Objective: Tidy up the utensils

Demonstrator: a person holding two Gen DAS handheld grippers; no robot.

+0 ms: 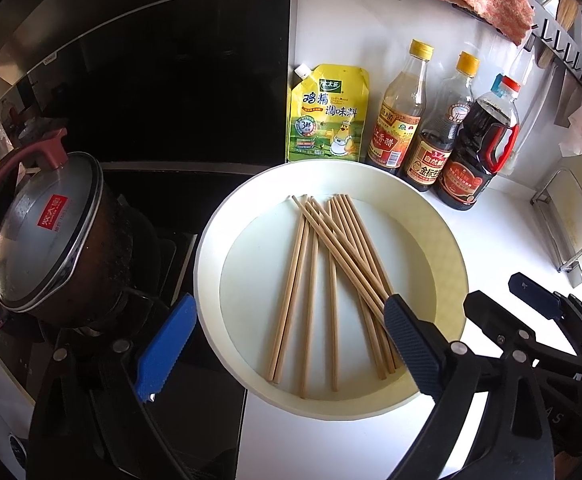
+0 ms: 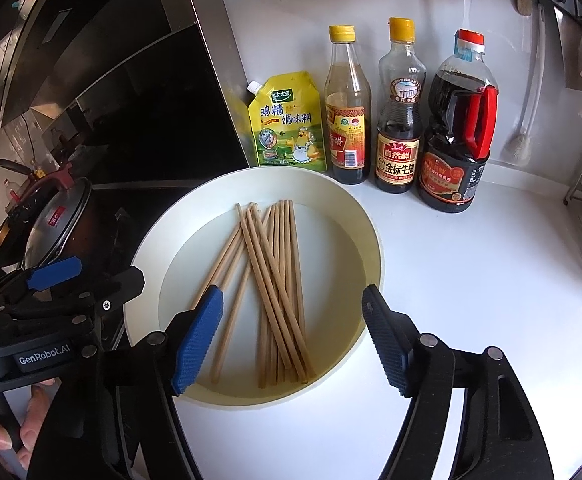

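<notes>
- White table [image 2: 471,280] beside a dark stove carries a round white tray [image 2: 371,240], with sauce bottles [image 2: 398,136] and a yellow pouch [image 2: 287,124] behind.
- Wooden chopsticks [image 2: 275,280] lie loosely crossed inside the tray.
- Left hand-held gripper [image 1: 287,344] hangs over the tray with jaws spread wide, holding nothing.
- Right hand-held gripper [image 2: 291,336] likewise stands parted above the chopsticks' near ends, empty.

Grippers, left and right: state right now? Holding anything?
Left gripper: jaws open, holding nothing, over the chopsticks in the white bowl.
Right gripper: jaws open, holding nothing, over the same chopsticks.
</notes>
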